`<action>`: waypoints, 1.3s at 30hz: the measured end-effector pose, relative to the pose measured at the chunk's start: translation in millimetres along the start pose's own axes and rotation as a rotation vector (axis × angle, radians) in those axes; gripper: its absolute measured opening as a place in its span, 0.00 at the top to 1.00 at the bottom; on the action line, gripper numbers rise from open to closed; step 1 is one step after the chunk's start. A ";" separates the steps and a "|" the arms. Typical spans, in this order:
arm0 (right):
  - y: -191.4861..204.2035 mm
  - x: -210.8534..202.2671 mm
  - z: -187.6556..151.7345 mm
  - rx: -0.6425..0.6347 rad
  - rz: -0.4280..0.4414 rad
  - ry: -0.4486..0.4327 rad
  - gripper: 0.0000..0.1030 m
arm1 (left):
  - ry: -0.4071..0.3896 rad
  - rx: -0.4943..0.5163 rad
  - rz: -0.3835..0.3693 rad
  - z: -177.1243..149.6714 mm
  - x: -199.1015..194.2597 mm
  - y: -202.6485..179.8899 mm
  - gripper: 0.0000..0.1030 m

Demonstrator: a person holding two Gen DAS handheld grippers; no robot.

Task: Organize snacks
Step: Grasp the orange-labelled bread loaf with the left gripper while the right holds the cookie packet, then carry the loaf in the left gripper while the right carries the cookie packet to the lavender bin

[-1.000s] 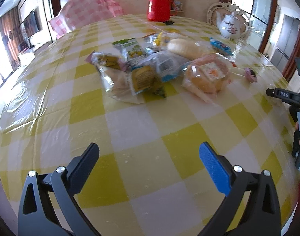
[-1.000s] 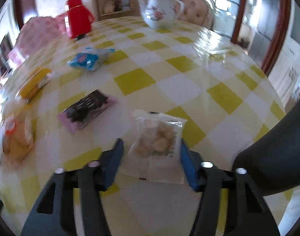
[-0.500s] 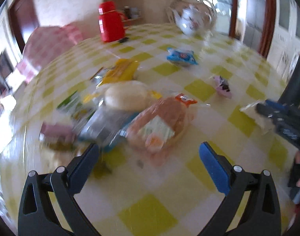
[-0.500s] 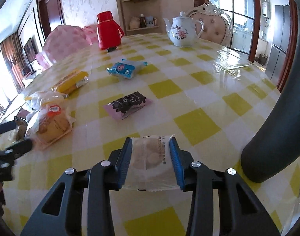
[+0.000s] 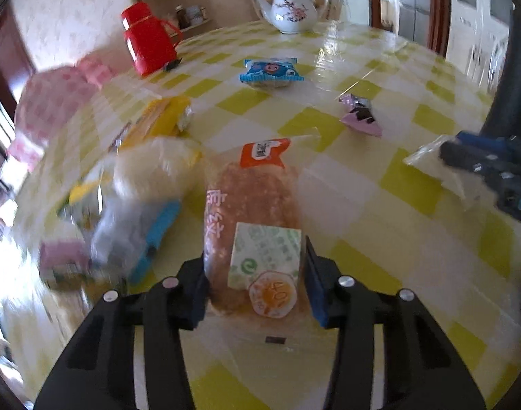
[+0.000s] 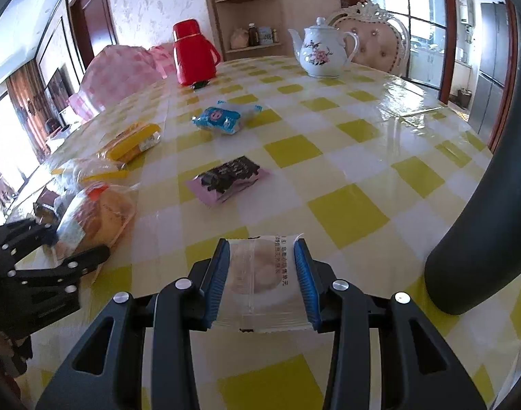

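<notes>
Straddling the clear-wrapped brown bread loaf (image 5: 251, 205), long axis running straight ahead | left gripper (image 5: 255, 273) pinching its near end | right gripper (image 6: 262, 273) pinching a clear-wrapped pale pastry (image 6: 260, 273).

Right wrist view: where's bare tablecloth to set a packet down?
Free: between teapot and pink wafer packet, out to the table's right edge. Crowded: left side, around bread bag, yellow packet and left tongs.

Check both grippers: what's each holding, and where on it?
Left gripper is closed on the near, labelled end of the bagged bread. Right gripper clamps the clear-wrapped pastry packet by its two side edges.
</notes>
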State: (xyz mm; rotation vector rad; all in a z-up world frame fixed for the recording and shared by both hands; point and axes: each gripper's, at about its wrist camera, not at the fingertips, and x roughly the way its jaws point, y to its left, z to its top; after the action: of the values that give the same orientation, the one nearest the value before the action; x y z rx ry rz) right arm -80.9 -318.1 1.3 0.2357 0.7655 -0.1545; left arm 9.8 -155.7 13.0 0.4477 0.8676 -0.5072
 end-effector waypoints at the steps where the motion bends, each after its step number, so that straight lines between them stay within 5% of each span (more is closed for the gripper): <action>1: -2.2 -1.0 -1.5 0.003 0.016 0.008 0.62 | -0.004 -0.014 -0.022 -6.7 -5.5 0.6 0.54; 4: -11.4 -1.8 -3.9 0.031 0.067 0.033 0.60 | -0.018 -0.028 -0.028 -15.2 -11.1 2.5 0.48; 7: -15.7 1.0 -3.4 0.044 0.075 0.050 0.50 | -0.029 -0.044 -0.006 -11.7 -5.9 7.4 0.28; 19: 13.6 22.8 -4.5 -0.104 -0.056 0.147 0.30 | 0.021 -0.154 -0.065 -5.2 19.0 22.0 0.14; 21: 16.0 25.1 -5.8 -0.123 -0.063 0.156 0.33 | 0.017 -0.162 -0.060 -5.4 18.1 21.8 0.18; 24: 18.4 20.6 -7.7 -0.142 -0.050 0.134 0.54 | 0.002 -0.160 -0.061 -5.1 11.8 19.5 0.52; 30: 13.7 -9.4 -10.4 -0.114 -0.011 -0.008 0.58 | -0.018 -0.254 -0.112 -20.2 -7.8 25.2 0.54; 39: 9.0 -18.0 -16.1 -0.057 0.026 0.003 0.58 | -0.063 -0.333 -0.127 -50.7 -50.7 32.9 0.54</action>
State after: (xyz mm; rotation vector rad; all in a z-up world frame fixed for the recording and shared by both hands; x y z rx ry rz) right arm -102.5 -304.2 4.0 0.1914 0.7679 -0.1070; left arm -28.9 -89.2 30.3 0.0722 0.9034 -0.4796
